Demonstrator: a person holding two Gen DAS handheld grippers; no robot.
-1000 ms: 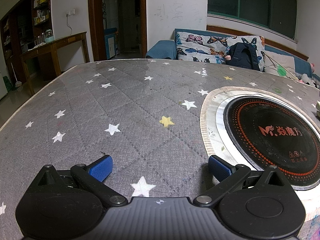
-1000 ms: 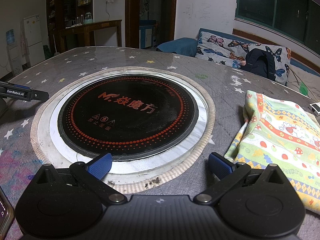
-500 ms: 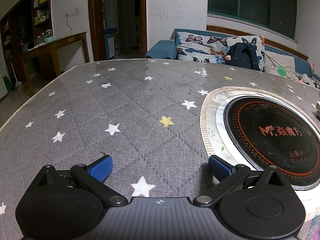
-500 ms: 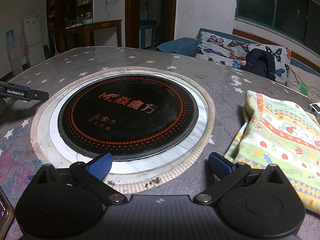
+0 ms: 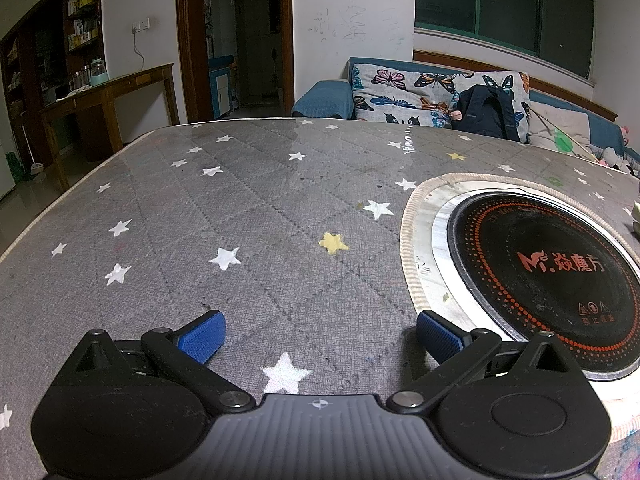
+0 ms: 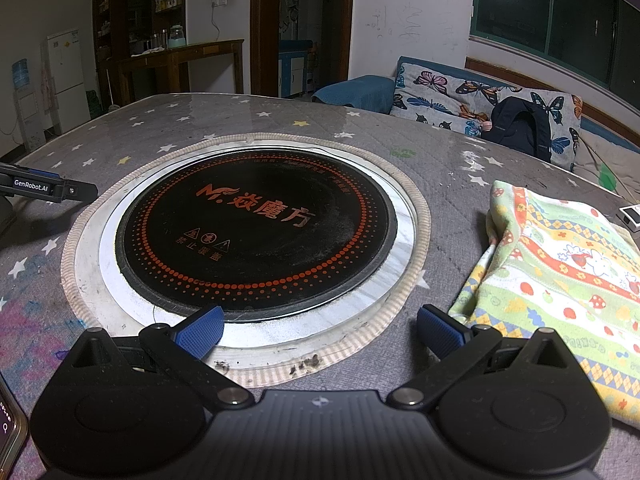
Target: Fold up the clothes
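A soft, crumpled cloth (image 6: 560,276) printed with bright stripes lies on the quilted grey star-patterned tabletop (image 5: 248,216), just right of a round glossy black hob (image 6: 256,232). The left gripper (image 5: 320,330) and right gripper (image 6: 320,328) sit low and level over the tabletop. Both have their ribbed blue-padded jaws wide apart, holding nothing.

A white scribbled wall (image 5: 352,28) stands at the far side, a dark wooden doorway (image 5: 236,40) to its left, dark windows (image 5: 500,12) to its right. Below them a blue sofa (image 6: 356,92) holds a butterfly cushion (image 5: 420,92). Far left, a wooden side table (image 5: 108,92) and shelves (image 5: 80,8)
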